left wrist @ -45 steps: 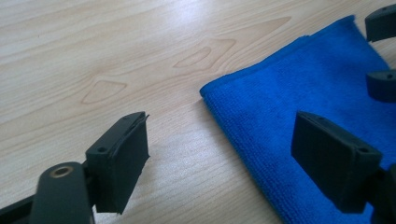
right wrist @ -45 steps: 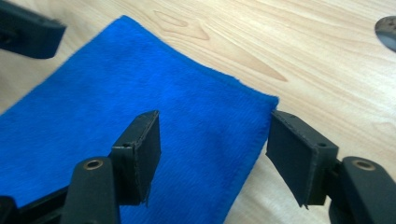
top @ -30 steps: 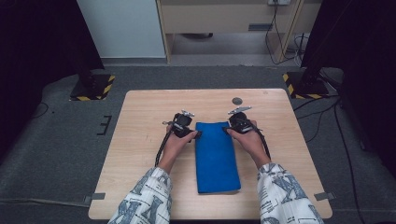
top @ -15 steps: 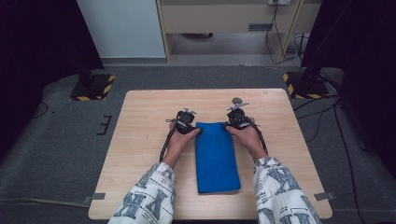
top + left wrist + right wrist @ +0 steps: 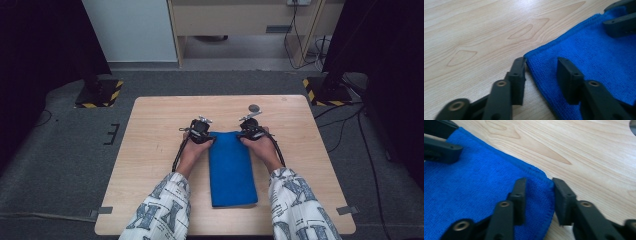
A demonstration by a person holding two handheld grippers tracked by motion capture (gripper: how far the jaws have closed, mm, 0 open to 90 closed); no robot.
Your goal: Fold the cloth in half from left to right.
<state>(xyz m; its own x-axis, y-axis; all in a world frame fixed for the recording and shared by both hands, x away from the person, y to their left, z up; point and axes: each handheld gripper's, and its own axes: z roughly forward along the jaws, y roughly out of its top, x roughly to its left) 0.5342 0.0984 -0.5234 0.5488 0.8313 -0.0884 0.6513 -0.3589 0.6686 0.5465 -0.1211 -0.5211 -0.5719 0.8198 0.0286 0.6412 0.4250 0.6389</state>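
A blue towel [image 5: 232, 167], folded into a long strip, lies on the wooden table [image 5: 160, 150]. My left gripper [image 5: 206, 134] is at its far left corner and my right gripper [image 5: 246, 133] at its far right corner. In the left gripper view the jaws [image 5: 541, 62] straddle that corner of the towel [image 5: 594, 57], one pad on the bare wood at the hem, the other over the cloth. The right gripper [image 5: 539, 182] straddles its corner of the towel [image 5: 474, 185] the same way. Both pairs of jaws have just been closing, with a gap still showing.
A small dark disc [image 5: 254, 107] lies on the table beyond the right gripper. Two black stands with hazard-striped bases [image 5: 97, 95] [image 5: 327, 92] sit on the floor past the table's far corners. Cables trail from both grippers along the forearms.
Both hands have stayed at the towel's far corners with hardly any shift. The towel lies as before.
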